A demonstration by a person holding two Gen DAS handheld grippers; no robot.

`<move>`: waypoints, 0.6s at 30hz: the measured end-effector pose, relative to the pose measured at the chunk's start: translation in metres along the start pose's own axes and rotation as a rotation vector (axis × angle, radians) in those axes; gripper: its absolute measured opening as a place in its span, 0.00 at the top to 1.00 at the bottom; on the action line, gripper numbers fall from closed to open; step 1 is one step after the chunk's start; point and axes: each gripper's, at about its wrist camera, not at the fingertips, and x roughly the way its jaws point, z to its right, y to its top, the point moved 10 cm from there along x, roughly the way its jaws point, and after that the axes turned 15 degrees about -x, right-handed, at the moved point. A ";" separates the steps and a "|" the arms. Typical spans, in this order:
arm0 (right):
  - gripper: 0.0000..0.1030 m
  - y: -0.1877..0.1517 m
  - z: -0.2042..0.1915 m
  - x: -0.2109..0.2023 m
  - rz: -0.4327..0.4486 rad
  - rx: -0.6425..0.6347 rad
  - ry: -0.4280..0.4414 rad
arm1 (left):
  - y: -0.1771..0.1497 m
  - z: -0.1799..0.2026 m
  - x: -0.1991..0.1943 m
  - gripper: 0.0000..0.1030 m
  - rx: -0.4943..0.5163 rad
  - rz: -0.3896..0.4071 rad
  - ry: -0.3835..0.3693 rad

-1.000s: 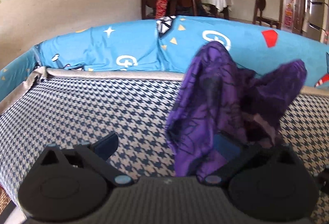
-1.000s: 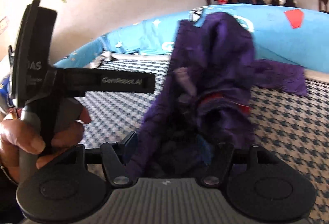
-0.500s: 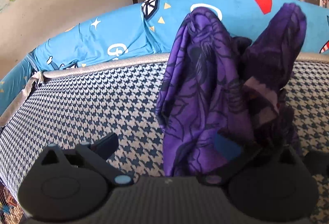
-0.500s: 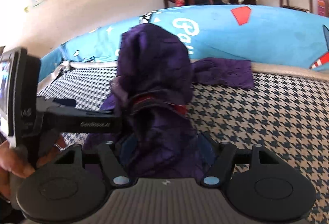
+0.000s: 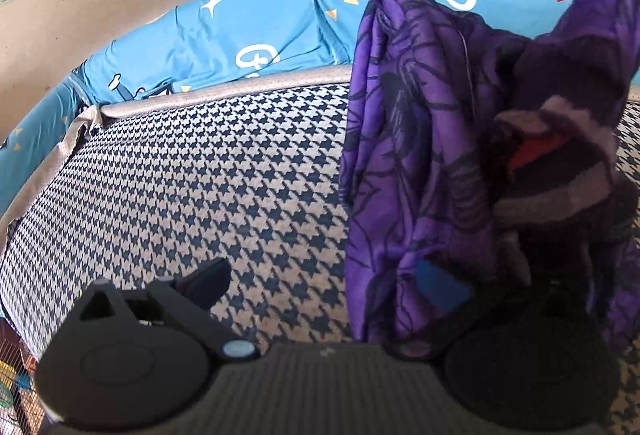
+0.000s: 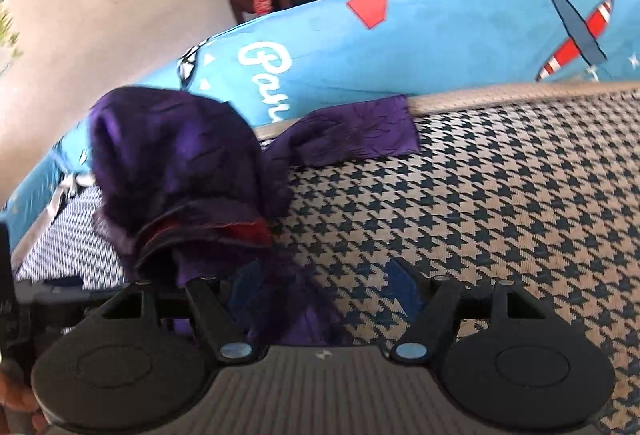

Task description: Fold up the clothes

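Left wrist view: left gripper (image 5: 324, 277) fingers spread wide; purple garment (image 5: 420, 155) draped over its right-hand finger, bunched above the houndstooth surface (image 5: 220, 175). No pinch visible.

Right wrist view: right gripper (image 6: 320, 283) fingers also wide apart; garment (image 6: 180, 155) hangs over the left-hand finger (image 6: 208, 299), other finger bare. Only this view shows a flat purple part (image 6: 360, 133) lying at the far edge, against the blue printed cover (image 6: 440, 35).
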 end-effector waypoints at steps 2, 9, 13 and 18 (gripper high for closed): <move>0.31 0.000 0.002 0.004 -0.001 0.041 0.018 | 0.000 -0.004 0.002 0.00 -0.005 -0.005 0.008; 0.30 0.011 -0.030 0.008 0.044 0.065 0.175 | 0.002 -0.020 0.009 0.00 -0.024 -0.023 0.041; 0.20 0.017 -0.056 0.005 0.086 0.015 0.252 | 0.004 -0.031 0.014 0.00 -0.035 -0.030 0.071; 0.15 0.016 -0.079 0.010 0.096 -0.052 0.277 | 0.008 -0.037 0.011 0.00 -0.056 -0.023 0.064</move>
